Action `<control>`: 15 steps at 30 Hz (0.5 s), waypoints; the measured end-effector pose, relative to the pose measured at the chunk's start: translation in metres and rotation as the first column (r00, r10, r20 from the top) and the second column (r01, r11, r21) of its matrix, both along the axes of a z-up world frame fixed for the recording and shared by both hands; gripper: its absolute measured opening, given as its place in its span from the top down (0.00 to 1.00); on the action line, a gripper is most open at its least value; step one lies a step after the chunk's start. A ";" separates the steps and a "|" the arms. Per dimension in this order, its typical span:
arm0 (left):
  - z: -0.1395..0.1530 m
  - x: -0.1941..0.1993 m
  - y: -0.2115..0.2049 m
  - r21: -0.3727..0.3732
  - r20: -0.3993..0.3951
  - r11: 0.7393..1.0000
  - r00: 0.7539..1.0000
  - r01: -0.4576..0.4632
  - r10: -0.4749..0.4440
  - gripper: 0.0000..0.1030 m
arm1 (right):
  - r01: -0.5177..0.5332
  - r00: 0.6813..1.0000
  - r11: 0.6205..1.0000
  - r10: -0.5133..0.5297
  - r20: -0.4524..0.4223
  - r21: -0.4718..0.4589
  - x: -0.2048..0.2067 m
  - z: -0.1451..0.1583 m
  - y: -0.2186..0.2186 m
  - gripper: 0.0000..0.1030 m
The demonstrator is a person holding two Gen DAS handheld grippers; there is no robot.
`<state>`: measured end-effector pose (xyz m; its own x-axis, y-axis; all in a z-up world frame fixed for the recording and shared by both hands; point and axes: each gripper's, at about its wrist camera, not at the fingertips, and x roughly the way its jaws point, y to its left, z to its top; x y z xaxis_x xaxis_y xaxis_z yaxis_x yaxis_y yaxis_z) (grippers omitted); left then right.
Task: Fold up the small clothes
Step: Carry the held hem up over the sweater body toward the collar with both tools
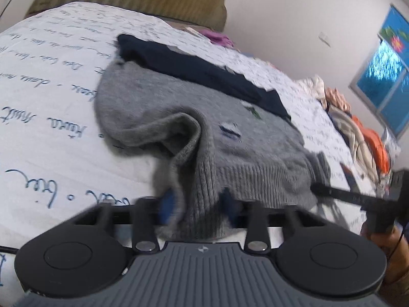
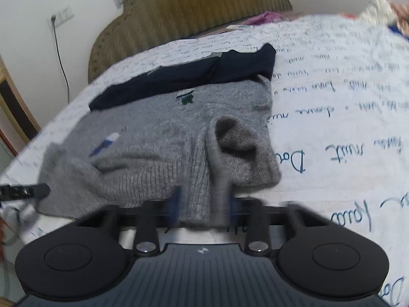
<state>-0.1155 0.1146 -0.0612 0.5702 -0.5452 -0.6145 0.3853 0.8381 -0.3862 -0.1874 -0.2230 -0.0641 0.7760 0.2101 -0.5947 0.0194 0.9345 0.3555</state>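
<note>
A small grey knit sweater (image 1: 184, 117) with a navy upper part (image 1: 194, 69) lies on a white bedspread with blue handwriting. My left gripper (image 1: 198, 202) is shut on its ribbed hem, which bunches between the blue pads. My right gripper (image 2: 203, 204) is shut on another fold of the same grey hem (image 2: 217, 168). The other gripper's black finger shows at the right edge of the left wrist view (image 1: 340, 194) and at the left edge of the right wrist view (image 2: 23, 190). A small green emblem (image 2: 185, 97) sits on the sweater's chest.
An olive padded headboard (image 2: 194, 12) stands behind the bed. A heap of loose clothes (image 1: 358, 130), some orange, lies along the bed's right side, below a blue window (image 1: 383, 71). A purple garment (image 1: 219, 37) lies near the headboard. A cable hangs down the wall (image 2: 61, 58).
</note>
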 end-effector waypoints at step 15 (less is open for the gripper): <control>0.082 -0.069 0.012 -0.069 0.314 0.997 0.949 0.046 -0.022 0.89 | -0.122 0.979 0.918 0.049 0.198 0.377 -0.056 0.052 -0.031 0.86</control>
<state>-0.1850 0.1267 0.0212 0.7075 -0.6053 -0.3648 0.5248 0.7957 -0.3025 -0.2431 -0.2537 -0.0126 0.8313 0.4646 -0.3052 -0.1529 0.7189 0.6781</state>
